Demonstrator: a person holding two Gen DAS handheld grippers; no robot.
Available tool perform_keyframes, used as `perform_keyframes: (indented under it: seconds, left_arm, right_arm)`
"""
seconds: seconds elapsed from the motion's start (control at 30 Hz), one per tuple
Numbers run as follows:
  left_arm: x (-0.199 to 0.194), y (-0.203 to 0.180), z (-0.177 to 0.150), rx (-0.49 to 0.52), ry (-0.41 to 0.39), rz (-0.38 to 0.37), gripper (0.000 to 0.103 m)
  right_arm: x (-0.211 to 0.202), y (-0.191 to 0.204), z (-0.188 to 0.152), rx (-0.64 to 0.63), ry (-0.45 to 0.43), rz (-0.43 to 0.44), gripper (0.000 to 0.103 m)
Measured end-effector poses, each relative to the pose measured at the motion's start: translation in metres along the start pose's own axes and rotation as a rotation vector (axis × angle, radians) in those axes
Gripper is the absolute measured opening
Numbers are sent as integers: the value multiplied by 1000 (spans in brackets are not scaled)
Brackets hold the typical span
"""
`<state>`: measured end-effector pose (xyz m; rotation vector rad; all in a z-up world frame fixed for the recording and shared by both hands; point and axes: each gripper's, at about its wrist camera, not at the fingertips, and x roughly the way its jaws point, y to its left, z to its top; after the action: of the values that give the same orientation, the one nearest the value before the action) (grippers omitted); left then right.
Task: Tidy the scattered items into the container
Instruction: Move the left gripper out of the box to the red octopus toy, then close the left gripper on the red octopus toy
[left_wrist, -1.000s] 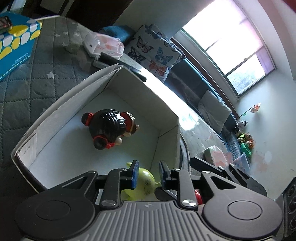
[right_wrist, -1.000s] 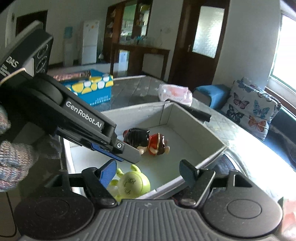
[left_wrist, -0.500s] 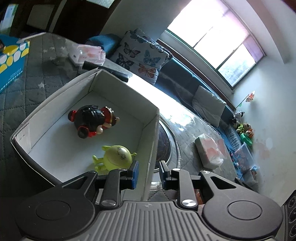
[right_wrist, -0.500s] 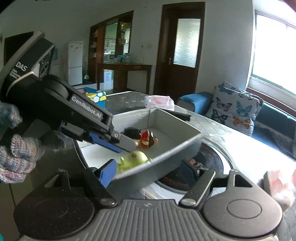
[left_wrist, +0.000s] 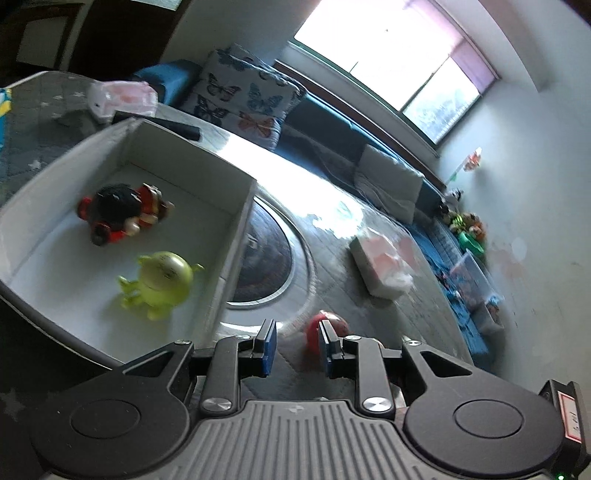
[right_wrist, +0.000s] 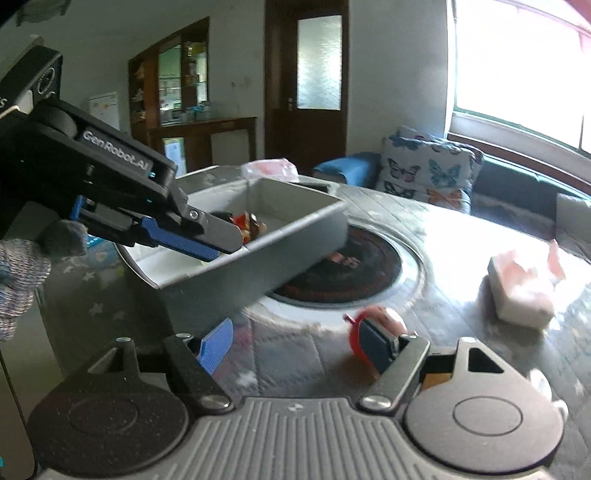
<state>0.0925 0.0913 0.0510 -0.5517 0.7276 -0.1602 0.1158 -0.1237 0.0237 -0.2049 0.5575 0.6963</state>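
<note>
Left claw (left_wrist: 294, 345) opening, empty; red toy (left_wrist: 325, 328), seemingly, beyond.

My left gripper (left_wrist: 294, 345) and right gripper (right_wrist: 295, 345) are black, each with 2 blue ribbed pads (right_wrist: 216, 345), silver screws (left_wrist: 216, 404) and a ribbed grey base. "GenRobot.AI" is printed in white on the left one's side. I wear a speckled knit glove (right_wrist: 20, 273).

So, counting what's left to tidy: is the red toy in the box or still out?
Out. The red toy lies on the table, outside the box.
</note>
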Motion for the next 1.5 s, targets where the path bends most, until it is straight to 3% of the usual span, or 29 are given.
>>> perform_keyframes:
  seconds: [0.43, 1.23, 1.5]
  left_arm:
    - [44, -23, -5, 34, 83, -21, 28]
    - [114, -29, 13, 9, 154, -28, 31]
    - [120, -29, 13, 10, 166, -31, 34]
  right_arm:
    - [10, -30, -17, 92, 37, -45, 77]
    - [62, -64, -16, 145, 93, -82, 82]
    - [67, -64, -13, 135, 96, -82, 75]
